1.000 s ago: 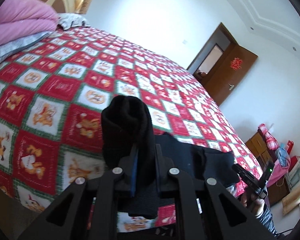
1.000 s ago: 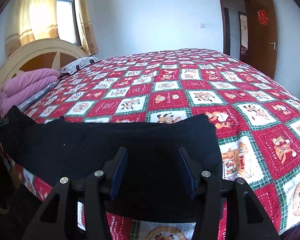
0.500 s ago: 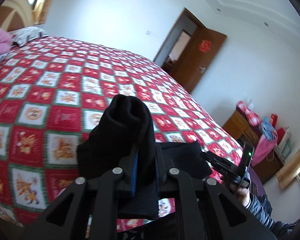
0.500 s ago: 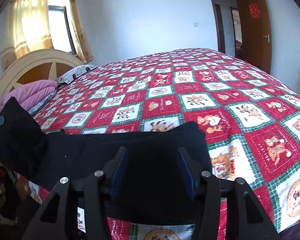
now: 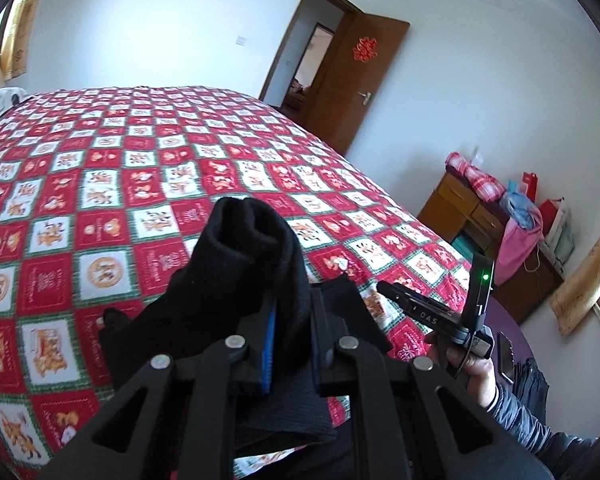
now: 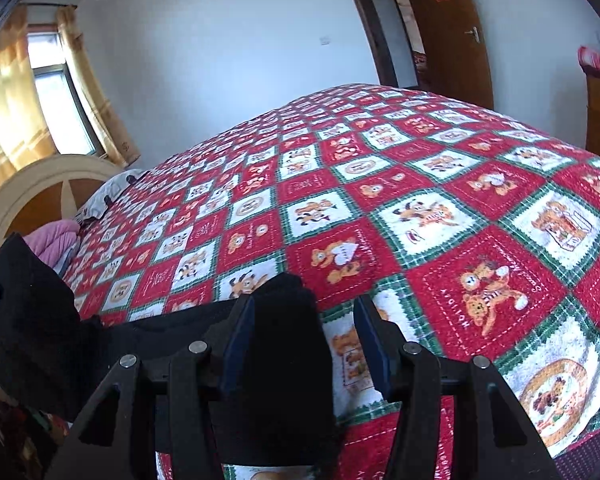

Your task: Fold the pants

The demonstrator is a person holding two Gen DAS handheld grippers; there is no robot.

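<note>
The black pants (image 5: 252,248) lie along the near edge of a bed with a red and white patchwork quilt (image 5: 140,160). My left gripper (image 5: 293,304) is shut on one end of them, and the cloth bunches up in a hump above its fingers. In the right wrist view the pants (image 6: 276,360) run left to a raised end (image 6: 28,300). My right gripper (image 6: 304,304) stands open over the other end. The cloth rests against its left pad, with quilt showing before the right pad. A hand holds that gripper (image 5: 396,296) to the right of my left one.
An open brown door (image 5: 364,80) stands behind the bed. A wooden desk (image 5: 460,208) piled with clothes and bags is at the right. The curved headboard (image 6: 40,184), pink bedding (image 6: 56,240) and a curtained window (image 6: 52,96) are at the left.
My left gripper has carried its end of the pants up and rightward, toward the right gripper. The right gripper has rolled, and the cloth between its jaws has narrowed to a strip by its left pad.
</note>
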